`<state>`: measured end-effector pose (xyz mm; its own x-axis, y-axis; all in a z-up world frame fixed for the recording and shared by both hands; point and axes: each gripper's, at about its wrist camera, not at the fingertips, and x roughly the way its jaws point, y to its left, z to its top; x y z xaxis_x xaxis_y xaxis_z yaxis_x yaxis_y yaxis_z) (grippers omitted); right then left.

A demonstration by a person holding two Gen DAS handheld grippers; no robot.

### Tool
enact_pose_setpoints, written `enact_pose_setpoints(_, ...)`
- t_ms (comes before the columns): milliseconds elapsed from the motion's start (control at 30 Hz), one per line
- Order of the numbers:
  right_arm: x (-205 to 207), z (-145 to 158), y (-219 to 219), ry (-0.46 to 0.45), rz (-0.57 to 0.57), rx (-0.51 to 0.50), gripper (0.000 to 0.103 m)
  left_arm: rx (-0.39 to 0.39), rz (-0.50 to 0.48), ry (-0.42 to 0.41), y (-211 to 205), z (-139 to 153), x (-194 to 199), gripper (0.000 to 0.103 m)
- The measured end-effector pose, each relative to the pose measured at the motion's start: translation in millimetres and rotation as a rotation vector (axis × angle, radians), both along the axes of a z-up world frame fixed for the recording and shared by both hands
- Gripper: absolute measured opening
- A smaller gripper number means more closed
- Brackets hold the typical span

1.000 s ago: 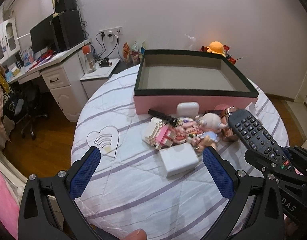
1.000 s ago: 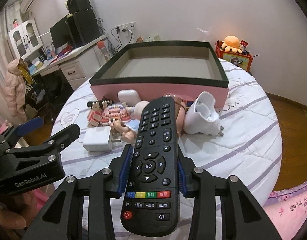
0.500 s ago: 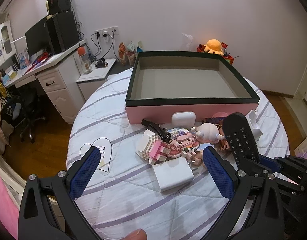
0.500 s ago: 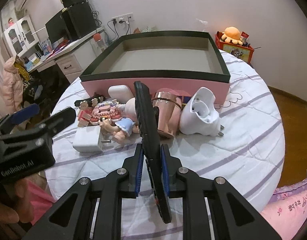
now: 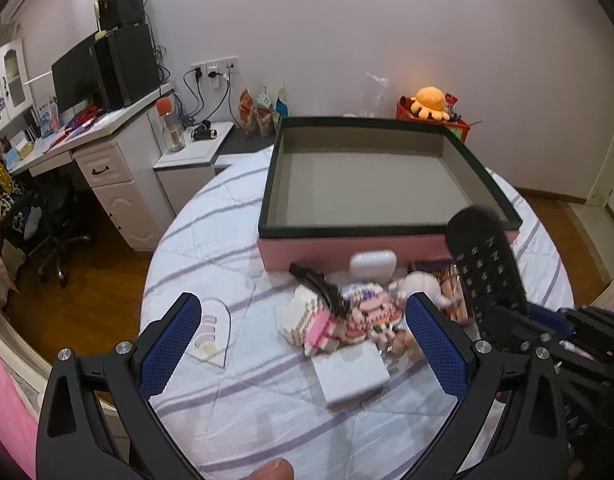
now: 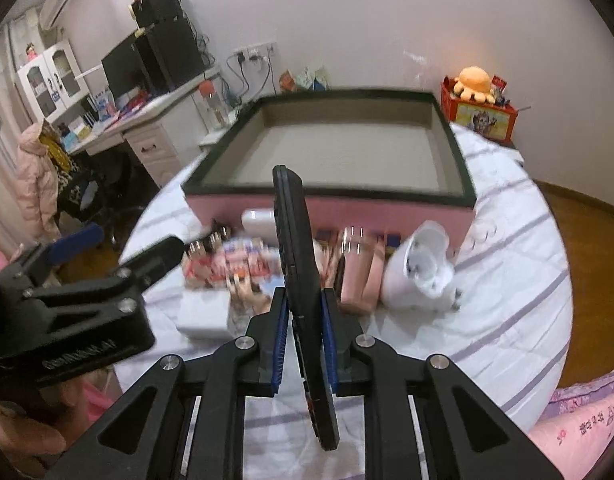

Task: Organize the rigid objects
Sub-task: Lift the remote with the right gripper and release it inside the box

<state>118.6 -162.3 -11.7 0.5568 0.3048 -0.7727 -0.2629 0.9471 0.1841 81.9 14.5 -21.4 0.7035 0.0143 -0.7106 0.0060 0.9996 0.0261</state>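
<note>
- Remote control (image 6: pixel 297 264), black, is clamped edge-on between the blue pads of the right gripper (image 6: pixel 303 344); it is held on its side, its far end pointing toward the box.
- A large box (image 6: pixel 387 204) with pink walls and a dark rim is seen on the round, striped table (image 6: pixel 507 320); nothing can be seen on its grey floor.
- In front of the box, a huddle of small things is laid on the cloth: a white earbud case (image 5: pixel 373 264), a block toy (image 5: pixel 327 320), a flat white adapter (image 5: pixel 349 372), a rose-gold cup (image 6: pixel 361 268) on its side and a white plug (image 6: pixel 423 272).
- The left gripper (image 5: pixel 303 344) is held wide, nothing between its fingers, above the near side of that huddle.
</note>
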Motion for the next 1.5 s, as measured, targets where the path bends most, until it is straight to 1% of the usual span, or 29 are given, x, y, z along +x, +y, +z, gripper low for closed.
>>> enact_pose_setpoints(100, 10.6, 19.7, 0.2, -0.038, -0.005, 0.013, 0.016, -0.003, 0.003, -0.021, 1.5, 10.1, 9.3, 0.103)
enact_pose_setpoints(267, 38.2, 42.2, -3.5, -0.088, -0.020, 0.023, 0.016, -0.014, 0.016, -0.058, 3.3, 28.0, 38.9, 0.103)
enact_pose_setpoints(433, 79.6, 50.7, -11.9, -0.104, -0.052, 0.037, 0.016, -0.021, 0.036, -0.077, 4.7, 33.4, 78.0, 0.103)
enact_pose_setpoints(600, 126.3, 37.1, -19.9, -0.070, -0.080, 0.038, 0.016, -0.026, 0.049, -0.056, 5.1, 22.9, 112.1, 0.103)
enact_pose_setpoints(700, 149.3, 19.1, -23.7, -0.028, -0.093, 0.031, 0.016, -0.027, 0.054, -0.034, 5.4, 12.9, 127.5, 0.103)
enact_pose_setpoints(767, 162.3, 1.4, -25.6, 0.016, -0.106, 0.024, 0.016, -0.028, 0.055, -0.019, 4.9, 5.5, 134.7, 0.103)
enact_pose_setpoints(867, 172.1, -14.2, -30.2, 0.058, -0.121, 0.024, 0.016, -0.031, 0.056, -0.001, 4.1, -4.2, 142.3, 0.103)
enact_pose_setpoints(967, 178.5, -25.2, -32.4, 0.087, -0.139, -0.001, 0.016, -0.029, 0.052, 0.015, 1.7, -10.8, 146.6, 0.103)
enact_pose_setpoints(1167, 180.4, -32.0, -32.9, 0.113, -0.160, -0.052, 0.017, -0.033, 0.048, 0.026, -1.0, -14.5, 146.2, 0.103)
enact_pose_setpoints(1200, 180.9, -32.3, -33.8, 0.111, -0.167, -0.054, 0.019, -0.033, 0.047, 0.026, -1.4, -14.5, 146.0, 0.103)
enact_pose_setpoints(1233, 180.9, -32.3, -34.2, 0.107, -0.173, -0.061, 0.029, -0.033, 0.047, 0.027, -1.2, -13.5, 147.6, 0.103)
enact_pose_setpoints(1267, 179.9, -31.9, -35.0, 0.102, -0.177, -0.068, 0.046, -0.032, 0.048, 0.025, -1.2, -13.2, 147.9, 0.103)
enact_pose_setpoints(1333, 178.6, -28.8, -36.6, 0.088, -0.181, -0.059, 0.063, -0.031, 0.047, 0.020, -1.3, -11.5, 144.0, 0.103)
enact_pose_setpoints(1367, 175.2, -25.2, -37.3, 0.073, -0.185, -0.059, 0.069, -0.032, 0.047, 0.018, -1.0, -10.2, 142.4, 0.103)
enact_pose_setpoints(1400, 174.8, -22.4, -37.3, 0.061, -0.186, -0.057, 0.072, -0.032, 0.048, 0.015, -1.2, -8.9, 140.3, 0.103)
enact_pose_setpoints(1433, 171.8, -18.6, -38.4, 0.046, -0.186, -0.048, 0.078, -0.032, 0.048, 0.011, -1.3, -6.9, 137.3, 0.103)
enact_pose_setpoints(1500, 165.8, -10.3, -40.5, 0.016, -0.192, -0.035, 0.079, -0.032, 0.049, 0.003, -1.1, -3.6, 132.3, 0.103)
